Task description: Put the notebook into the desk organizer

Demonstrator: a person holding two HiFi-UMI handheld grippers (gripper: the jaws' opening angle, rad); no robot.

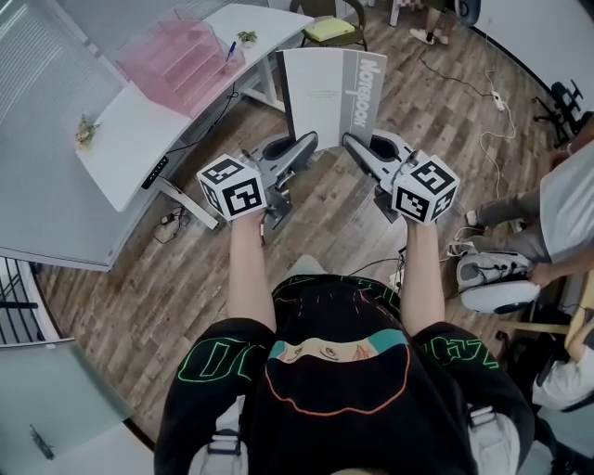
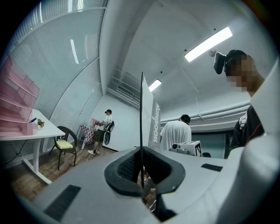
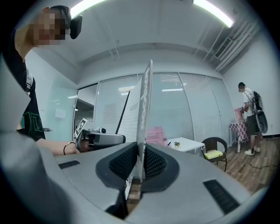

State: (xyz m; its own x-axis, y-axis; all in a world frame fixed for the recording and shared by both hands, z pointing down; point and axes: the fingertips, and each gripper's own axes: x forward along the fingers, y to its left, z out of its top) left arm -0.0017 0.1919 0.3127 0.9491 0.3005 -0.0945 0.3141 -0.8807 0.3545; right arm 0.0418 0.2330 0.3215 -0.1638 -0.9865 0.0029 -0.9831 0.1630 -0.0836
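Observation:
A grey notebook [image 1: 334, 93] hangs upright in the air above the wooden floor, its cover facing me. My left gripper [image 1: 306, 141] is shut on its lower left edge and my right gripper [image 1: 351, 141] on its lower right edge. In the left gripper view the notebook [image 2: 148, 113] stands edge-on, clamped between the pads of the left gripper [image 2: 142, 175]. The right gripper view shows the same edge-on notebook [image 3: 144, 109] pinched in the right gripper [image 3: 141, 168]. The pink desk organizer [image 1: 181, 57] sits on the white desk [image 1: 139, 139], to the upper left of the notebook.
A blue pen [image 1: 230, 48] and a small plant [image 1: 247, 37] stand by the organizer. A chair with a yellow cushion [image 1: 329, 28] is behind the desk. Other people [image 1: 557, 223] and cables [image 1: 492, 139] are on the right. A glass wall runs along the left.

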